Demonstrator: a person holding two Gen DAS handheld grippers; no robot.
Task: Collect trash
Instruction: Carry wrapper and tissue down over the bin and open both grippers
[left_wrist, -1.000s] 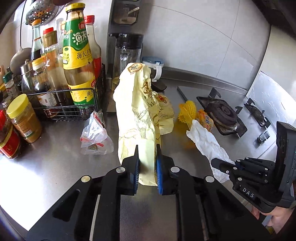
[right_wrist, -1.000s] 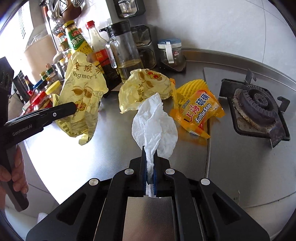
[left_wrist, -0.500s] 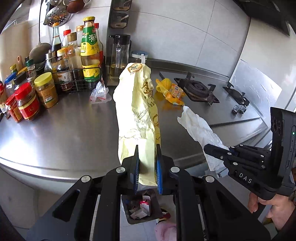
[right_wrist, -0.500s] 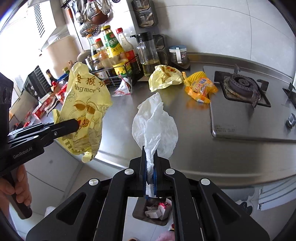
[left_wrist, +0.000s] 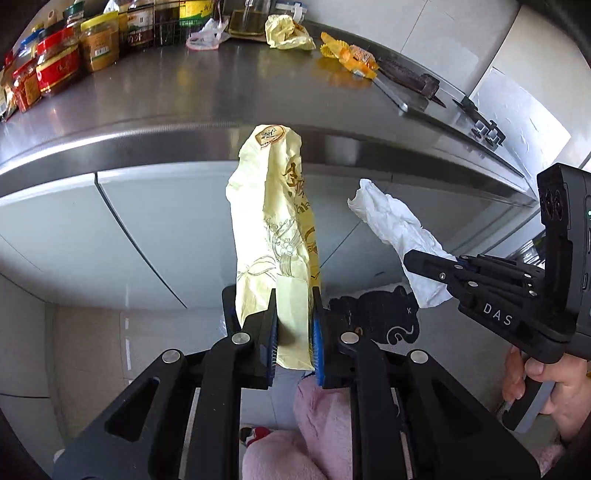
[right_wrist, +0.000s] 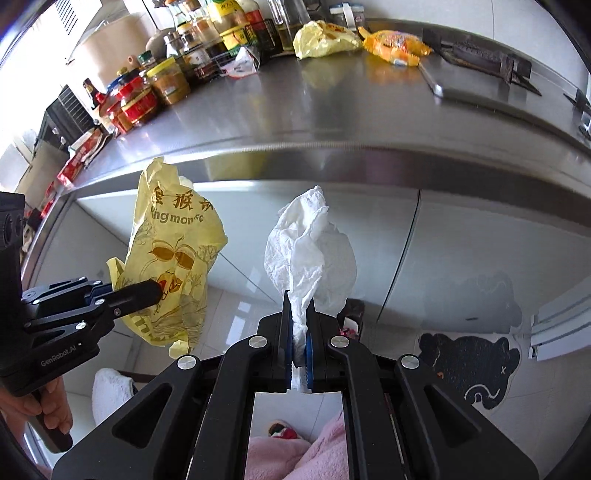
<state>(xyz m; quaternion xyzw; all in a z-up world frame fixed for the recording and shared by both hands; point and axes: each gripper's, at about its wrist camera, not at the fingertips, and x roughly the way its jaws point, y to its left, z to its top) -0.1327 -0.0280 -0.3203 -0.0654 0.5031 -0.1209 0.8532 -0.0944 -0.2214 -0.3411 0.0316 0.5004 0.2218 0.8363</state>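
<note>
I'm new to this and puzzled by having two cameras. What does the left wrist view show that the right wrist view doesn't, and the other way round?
Only the left wrist view shows the hand gripping the right gripper from the side. Only the right wrist view shows the white slipper on the floor and the red boxes at the counter's end. Both show the yellow bag clamped in the left gripper, the white tissue and the black cat mat.

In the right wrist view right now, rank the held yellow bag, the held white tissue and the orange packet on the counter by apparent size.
1. yellow bag
2. white tissue, not far behind
3. orange packet, though it lies farther from the camera, so its true size is unsure.
</note>
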